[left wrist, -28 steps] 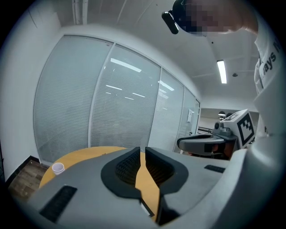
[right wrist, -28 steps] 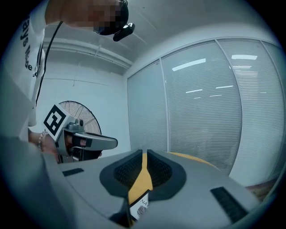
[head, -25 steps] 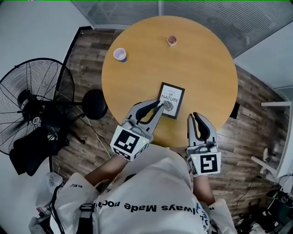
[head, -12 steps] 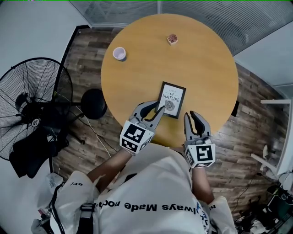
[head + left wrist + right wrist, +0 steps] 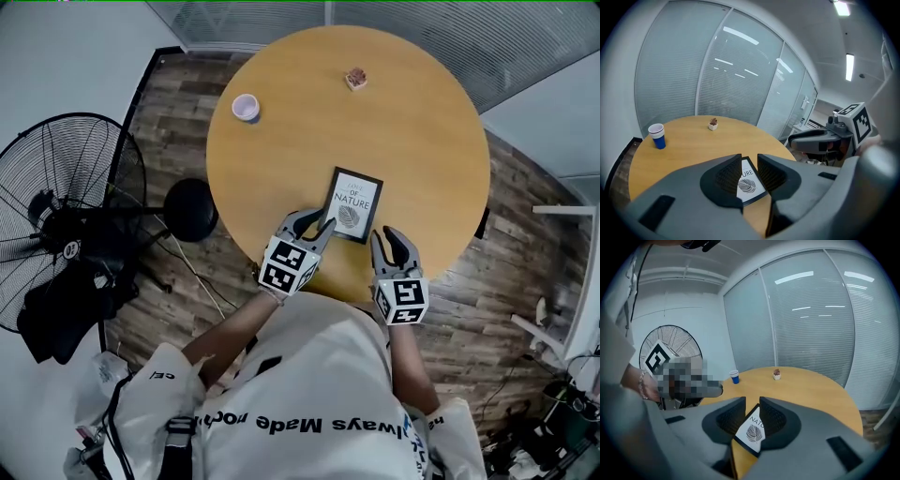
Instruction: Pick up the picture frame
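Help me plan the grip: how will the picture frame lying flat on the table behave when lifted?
The picture frame looks thin and flat-edged, so probably stiff and light. Lying flat on the smooth table, it may slide when nudged rather than lift. Its front could be glazed, which I cannot tell, so treat it as fragile.

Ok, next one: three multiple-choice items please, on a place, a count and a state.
1. Where is the picture frame? A flat on the table near the person; B upright mid-table; C off the table.
2. Things resting on the table? A one; B three; C five.
3. The left gripper is: A shut on the frame; B open, empty; C shut, empty.
Key: 1A, it lies flat by the near rim. 2B, frame, cup, plant pot. 3B, jaws apart, nothing gripped.
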A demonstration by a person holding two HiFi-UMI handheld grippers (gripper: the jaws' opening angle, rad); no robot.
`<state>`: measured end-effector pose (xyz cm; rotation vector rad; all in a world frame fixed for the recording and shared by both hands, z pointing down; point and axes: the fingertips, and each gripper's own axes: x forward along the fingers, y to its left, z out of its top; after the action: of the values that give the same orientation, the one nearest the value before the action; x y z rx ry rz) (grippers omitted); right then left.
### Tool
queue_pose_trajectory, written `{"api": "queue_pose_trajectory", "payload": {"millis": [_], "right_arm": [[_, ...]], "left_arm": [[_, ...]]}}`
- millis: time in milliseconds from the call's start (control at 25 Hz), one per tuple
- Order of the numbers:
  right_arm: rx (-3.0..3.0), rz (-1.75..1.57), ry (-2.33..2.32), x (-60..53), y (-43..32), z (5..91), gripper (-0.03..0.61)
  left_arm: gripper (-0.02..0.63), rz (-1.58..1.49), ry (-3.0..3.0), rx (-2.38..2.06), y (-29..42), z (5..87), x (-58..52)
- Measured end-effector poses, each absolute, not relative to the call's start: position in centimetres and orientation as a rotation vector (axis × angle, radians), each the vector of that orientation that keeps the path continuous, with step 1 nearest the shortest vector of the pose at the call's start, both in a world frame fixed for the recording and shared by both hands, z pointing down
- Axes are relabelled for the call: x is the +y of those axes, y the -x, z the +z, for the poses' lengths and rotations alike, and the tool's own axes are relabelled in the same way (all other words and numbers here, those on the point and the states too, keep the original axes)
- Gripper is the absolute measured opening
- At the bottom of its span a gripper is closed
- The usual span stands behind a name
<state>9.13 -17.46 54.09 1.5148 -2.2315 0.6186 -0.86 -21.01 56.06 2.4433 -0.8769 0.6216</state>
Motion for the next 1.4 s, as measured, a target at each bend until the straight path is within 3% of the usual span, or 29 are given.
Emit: {"api": "queue_pose_trajectory", "payload": {"millis": [1400], "right_arm": [[-1.986,0.833,-1.388,-18.6,-10.5,71.3,0.123]], "left_arm": [[0.101,0.896,-2.22,-0.801,1.2,73.2,-21.8]]}}
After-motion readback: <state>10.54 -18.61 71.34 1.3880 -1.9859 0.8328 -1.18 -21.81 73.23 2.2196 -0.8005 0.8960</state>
